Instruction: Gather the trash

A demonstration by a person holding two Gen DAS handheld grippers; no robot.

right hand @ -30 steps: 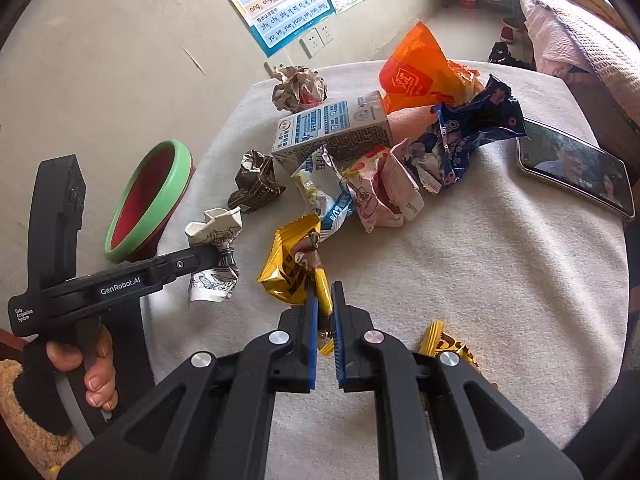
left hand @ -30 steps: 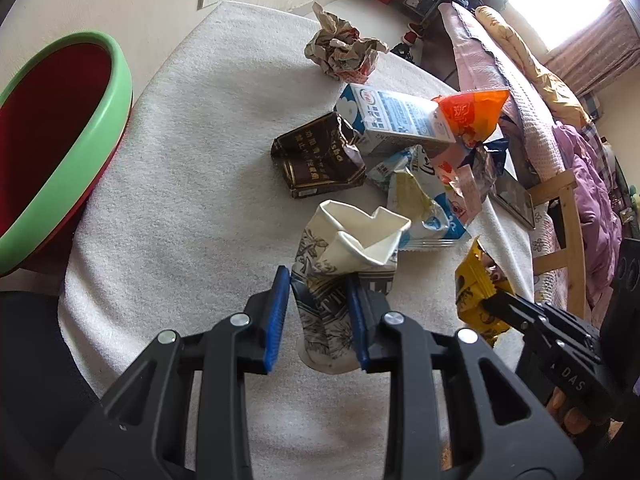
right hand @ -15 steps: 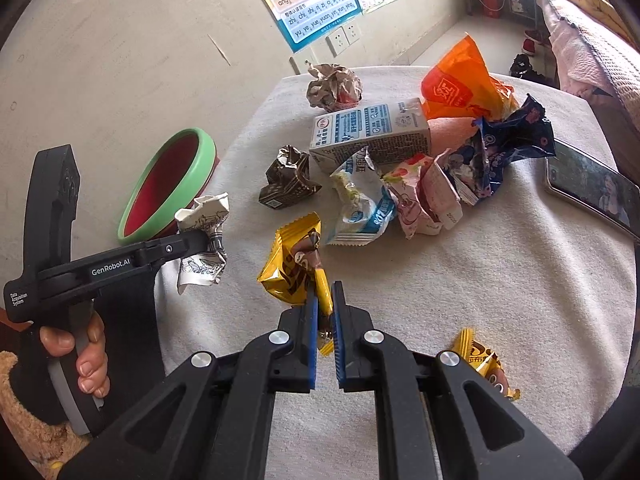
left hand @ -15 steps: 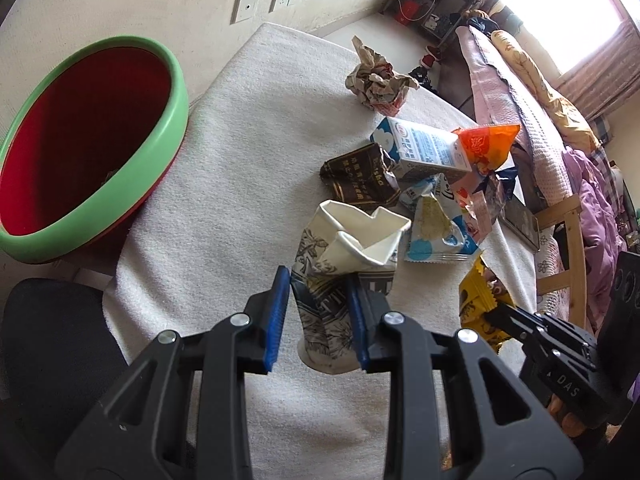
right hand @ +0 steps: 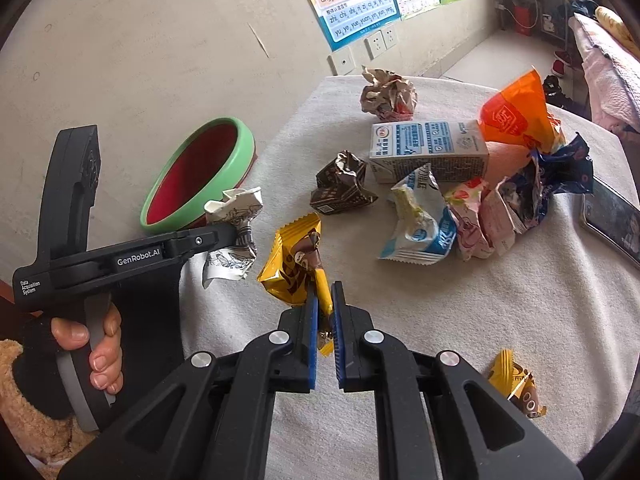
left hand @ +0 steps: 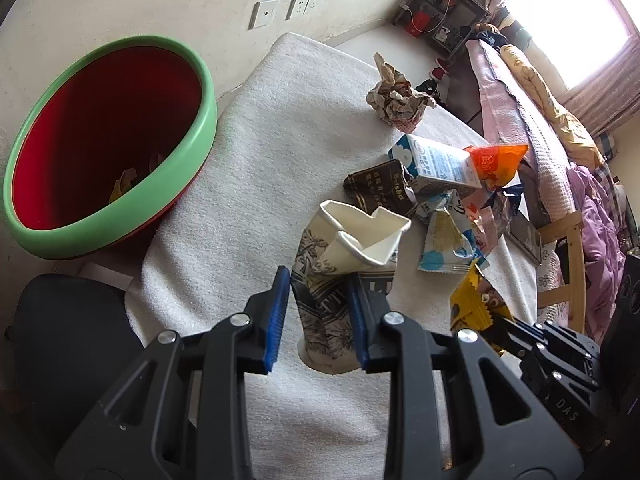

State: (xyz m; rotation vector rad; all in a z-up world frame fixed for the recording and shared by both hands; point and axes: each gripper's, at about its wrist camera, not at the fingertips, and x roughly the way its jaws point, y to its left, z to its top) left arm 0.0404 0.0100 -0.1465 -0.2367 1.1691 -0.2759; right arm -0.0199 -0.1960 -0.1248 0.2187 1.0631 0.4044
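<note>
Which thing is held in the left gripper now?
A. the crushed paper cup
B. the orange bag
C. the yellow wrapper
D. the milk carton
A: in the left wrist view the left gripper is closed on the crushed paper cup, while the yellow wrapper is in the right gripper, and the milk carton and orange bag lie on the table.
</note>
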